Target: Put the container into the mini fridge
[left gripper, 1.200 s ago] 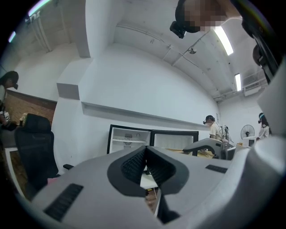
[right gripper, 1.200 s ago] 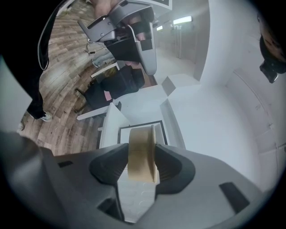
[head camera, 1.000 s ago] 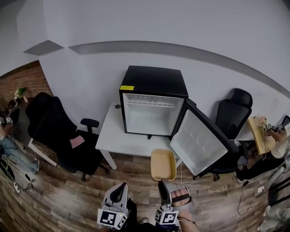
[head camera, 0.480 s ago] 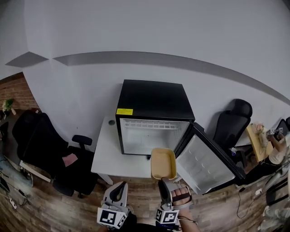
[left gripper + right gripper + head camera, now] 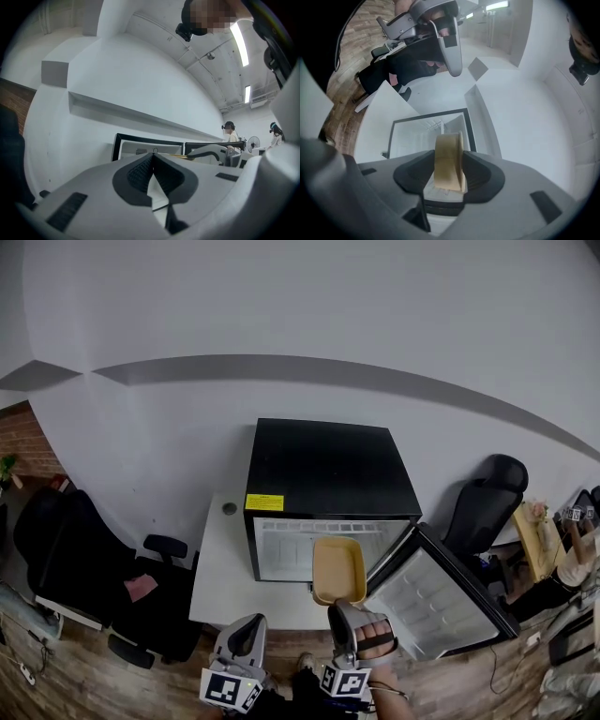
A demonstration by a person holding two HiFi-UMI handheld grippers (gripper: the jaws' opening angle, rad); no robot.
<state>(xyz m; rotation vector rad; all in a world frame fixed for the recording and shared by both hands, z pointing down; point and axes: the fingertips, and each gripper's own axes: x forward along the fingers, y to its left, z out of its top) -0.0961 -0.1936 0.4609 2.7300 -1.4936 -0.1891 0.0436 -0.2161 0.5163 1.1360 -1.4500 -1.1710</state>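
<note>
A black mini fridge (image 5: 328, 470) stands on a white table (image 5: 217, 559) with its door (image 5: 441, 592) swung open to the right; its white inside (image 5: 286, 549) shows. A tan rectangular container (image 5: 338, 571) hangs level in front of the opening, held at its near edge by my right gripper (image 5: 349, 610). In the right gripper view the container (image 5: 449, 161) sits clamped between the jaws, with the fridge opening (image 5: 429, 133) straight ahead. My left gripper (image 5: 246, 632) stays low at the left, shut with nothing in it; its view shows the fridge (image 5: 150, 147) beyond the closed jaws.
A black office chair (image 5: 89, 568) stands left of the table and another (image 5: 487, 498) behind the open door. A person (image 5: 574, 563) sits at a desk at the far right. The floor is wood plank (image 5: 84, 681); a white wall rises behind the fridge.
The view has closed in on the fridge. The container in my right gripper has moved up and forward, from over the floor to the front of the fridge opening. Left gripper unchanged.
</note>
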